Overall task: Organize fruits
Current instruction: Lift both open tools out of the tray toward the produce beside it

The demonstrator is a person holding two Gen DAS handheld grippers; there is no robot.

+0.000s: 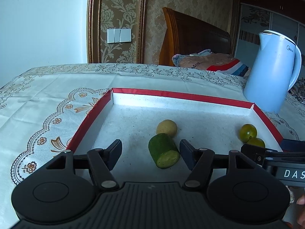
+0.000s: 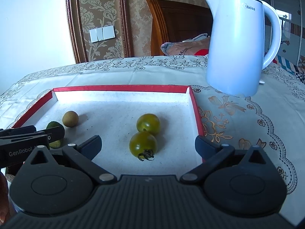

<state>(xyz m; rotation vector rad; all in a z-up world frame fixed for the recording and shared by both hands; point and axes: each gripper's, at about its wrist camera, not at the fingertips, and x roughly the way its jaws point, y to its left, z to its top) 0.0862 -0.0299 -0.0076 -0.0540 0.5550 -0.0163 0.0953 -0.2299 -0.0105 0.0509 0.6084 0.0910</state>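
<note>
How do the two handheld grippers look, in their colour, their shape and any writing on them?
Both are matte black. The left gripper and the right gripper each have a ribbed central body, two round discs at the sides, and linkage arms with silver rivets that end in flat dark pads. White letters "DAS" show on the right one's side, "GenRobot" on the left one's. No cables or sleeves are in view.

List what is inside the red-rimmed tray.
Inside the tray: two green tomatoes touching each other, a small round tan fruit, and a cut cucumber piece. From the right wrist view the left gripper hides part of the cucumber.
</note>
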